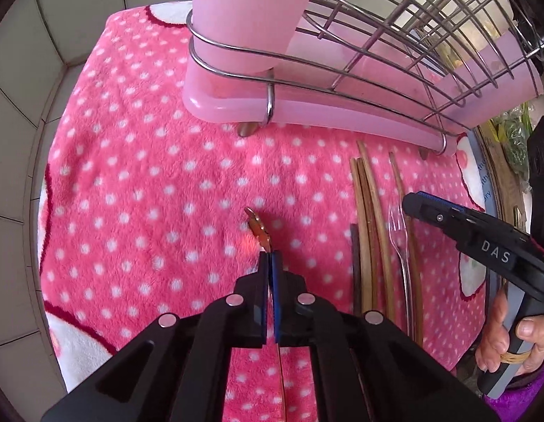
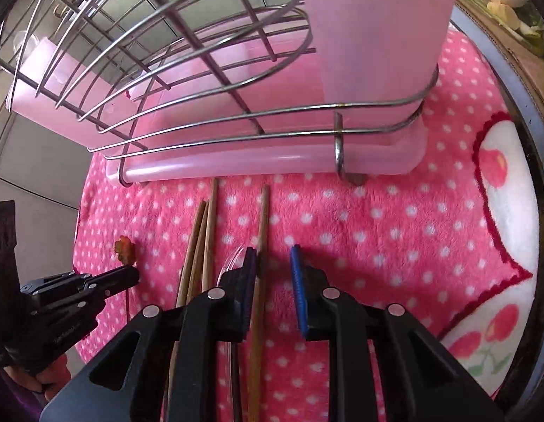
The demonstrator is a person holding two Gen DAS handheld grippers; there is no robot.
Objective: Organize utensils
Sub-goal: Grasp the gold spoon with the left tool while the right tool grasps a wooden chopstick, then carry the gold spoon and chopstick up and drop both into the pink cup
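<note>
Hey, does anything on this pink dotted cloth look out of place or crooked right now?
Mostly tidy. The brown wooden chopsticks lie loose on the pink polka-dot cloth beside the wire rack, not in it, and fan apart at the tips. A clear plastic fork lies among them.

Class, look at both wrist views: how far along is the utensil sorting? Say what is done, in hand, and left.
Done: nothing visibly. The wire rack shows no utensil in its visible part.
In hand: the left gripper is shut on a thin gold utensil with an ornate end. The right gripper is open, one chopstick between its fingers.
Left: the other chopsticks and the clear fork lie on the pink cloth.
</note>
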